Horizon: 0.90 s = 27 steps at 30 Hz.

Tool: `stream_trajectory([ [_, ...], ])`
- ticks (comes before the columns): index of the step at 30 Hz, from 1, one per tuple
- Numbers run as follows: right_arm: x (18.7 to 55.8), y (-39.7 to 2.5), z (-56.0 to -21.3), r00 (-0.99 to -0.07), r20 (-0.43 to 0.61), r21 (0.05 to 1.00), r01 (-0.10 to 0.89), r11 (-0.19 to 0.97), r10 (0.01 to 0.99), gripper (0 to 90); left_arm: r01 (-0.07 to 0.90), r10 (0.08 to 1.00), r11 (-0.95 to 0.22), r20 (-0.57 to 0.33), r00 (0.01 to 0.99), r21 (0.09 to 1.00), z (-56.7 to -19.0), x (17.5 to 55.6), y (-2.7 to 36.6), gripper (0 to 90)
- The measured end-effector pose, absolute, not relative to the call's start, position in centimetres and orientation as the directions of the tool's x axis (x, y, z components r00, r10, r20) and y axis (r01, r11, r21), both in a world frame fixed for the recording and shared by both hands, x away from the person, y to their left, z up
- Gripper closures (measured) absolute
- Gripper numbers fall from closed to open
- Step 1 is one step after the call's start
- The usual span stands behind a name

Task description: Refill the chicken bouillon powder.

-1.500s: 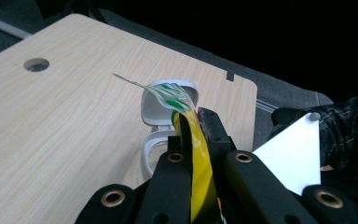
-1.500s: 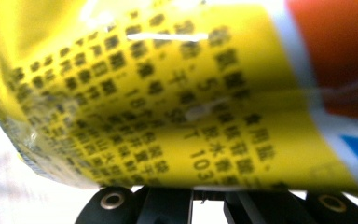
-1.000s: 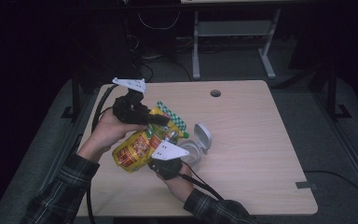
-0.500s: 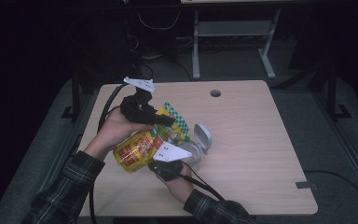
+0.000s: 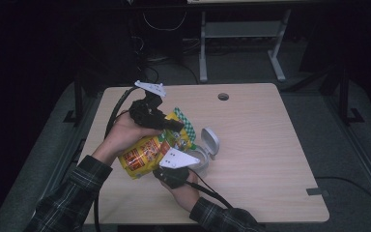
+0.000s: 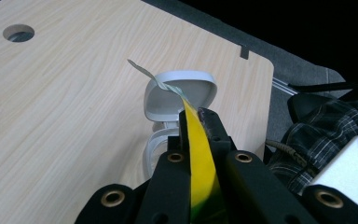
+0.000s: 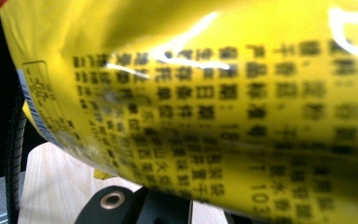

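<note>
A yellow snack bag (image 5: pixel 142 153) with a green chequered top hangs tilted over the table's left half. My left gripper (image 5: pixel 173 126) is shut on the bag's top edge; in the left gripper view its jaws (image 6: pixel 196 115) pinch the yellow strip of the bag (image 6: pixel 198 158). My right gripper (image 5: pixel 170 170) sits under the bag's lower end, below its grey plate. In the right gripper view the bag's printed back (image 7: pixel 223 102) hides the jaws. A small grey container (image 5: pixel 206 147) with its flip lid (image 6: pixel 179 91) open stands just right of the bag.
The wooden table (image 5: pixel 261 145) has a cable hole (image 5: pixel 223 96) near its far edge. Cables trail from both grippers off the table's left and front sides. A plaid sleeve (image 6: pixel 326 135) lies close to the container.
My left gripper has shifted a little to the right with the bag's top in it, bringing the bag nearer the container. The right gripper has barely moved.
</note>
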State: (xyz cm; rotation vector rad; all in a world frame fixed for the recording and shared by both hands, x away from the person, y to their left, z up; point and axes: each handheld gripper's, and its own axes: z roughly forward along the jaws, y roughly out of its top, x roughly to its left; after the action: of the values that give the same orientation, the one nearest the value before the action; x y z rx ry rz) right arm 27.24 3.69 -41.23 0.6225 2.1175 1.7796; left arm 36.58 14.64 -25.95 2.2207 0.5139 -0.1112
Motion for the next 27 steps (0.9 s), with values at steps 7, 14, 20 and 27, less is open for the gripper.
stream_trajectory([
  [7, 27.2, 3.7, -41.3, -0.86, 0.048, 0.982, 0.132, 0.131, 0.509, 89.9, 0.407, 0.331, -0.583, -0.252, 0.909, 0.703, -26.3, 36.9, 14.3, 90.0],
  [14, 27.2, 3.6, -41.4, -0.861, 0.053, 0.983, 0.135, 0.125, 0.507, 89.9, 0.418, 0.34, -0.598, -0.256, 0.905, 0.684, -26.4, 37.2, 13.8, 90.0],
  [20, 27.2, 3.6, -41.5, -0.861, 0.049, 0.982, 0.133, 0.13, 0.506, 89.9, 0.424, 0.341, -0.607, -0.262, 0.903, 0.672, -26.8, 37.5, 13.4, 90.0],
  [27, 27.1, 2.9, -41.4, -0.867, 0.04, 0.981, 0.129, 0.145, 0.497, 90.0, 0.427, 0.338, -0.604, -0.269, 0.902, 0.673, -26.8, 37.5, 12.8, 90.0],
])
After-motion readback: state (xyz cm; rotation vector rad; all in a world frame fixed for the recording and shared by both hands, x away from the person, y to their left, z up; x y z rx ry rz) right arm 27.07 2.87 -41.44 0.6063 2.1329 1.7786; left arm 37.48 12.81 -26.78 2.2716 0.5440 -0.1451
